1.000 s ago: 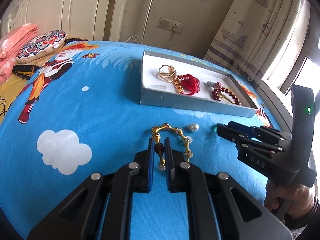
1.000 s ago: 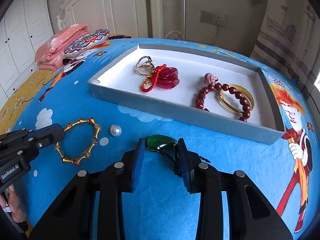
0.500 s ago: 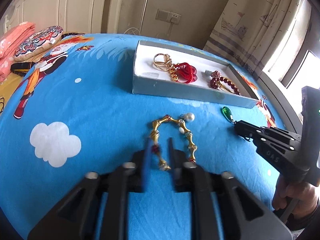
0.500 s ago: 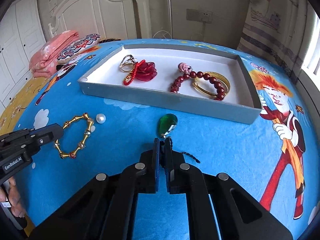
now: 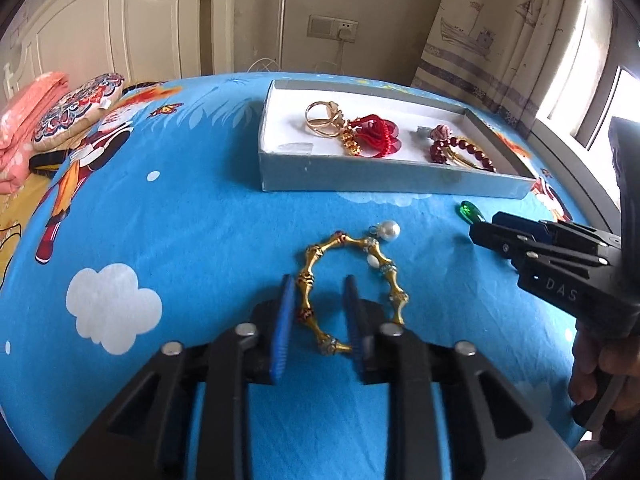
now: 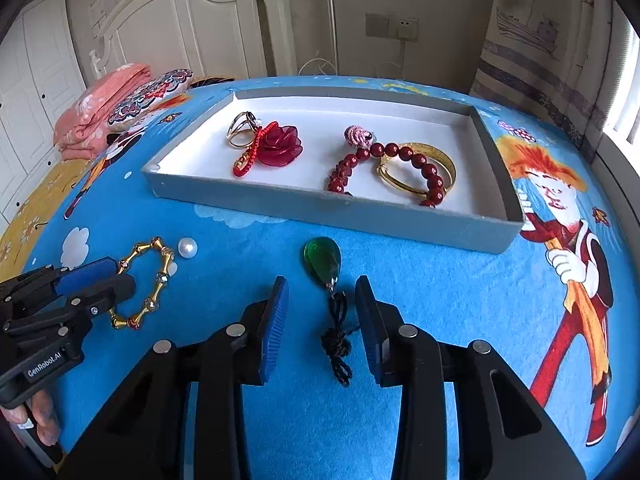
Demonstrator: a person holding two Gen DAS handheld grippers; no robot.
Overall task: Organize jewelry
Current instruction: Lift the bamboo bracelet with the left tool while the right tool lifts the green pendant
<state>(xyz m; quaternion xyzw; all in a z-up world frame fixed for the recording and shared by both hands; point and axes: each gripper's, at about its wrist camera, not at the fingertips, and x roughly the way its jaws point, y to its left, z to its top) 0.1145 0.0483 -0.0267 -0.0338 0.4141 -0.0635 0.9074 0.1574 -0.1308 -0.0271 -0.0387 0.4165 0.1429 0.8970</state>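
Note:
A gold segmented bracelet (image 5: 308,280) lies on the blue bedspread with a white pearl (image 5: 389,229) beside it. My left gripper (image 5: 318,300) is open, its fingers on either side of the bracelet's near left part. A green teardrop pendant (image 6: 322,262) with a black cord (image 6: 338,342) lies in front of the grey tray (image 6: 320,204). My right gripper (image 6: 322,308) is open around the cord, just behind the pendant. The tray holds a gold ring (image 6: 241,128), a red rose charm (image 6: 280,146), a red bead bracelet (image 6: 400,156) and a gold bangle (image 6: 440,160).
The bedspread (image 6: 440,320) has cartoon prints. Folded pink bedding (image 6: 100,108) and a patterned cushion (image 6: 148,94) lie at the far left by the headboard. Curtains (image 5: 500,40) hang to the right, past the bed's edge.
Both grippers have opened after being nearly shut half a second ago. The left one has let go of the gold bracelet. The right one has moved back over the pendant's cord.

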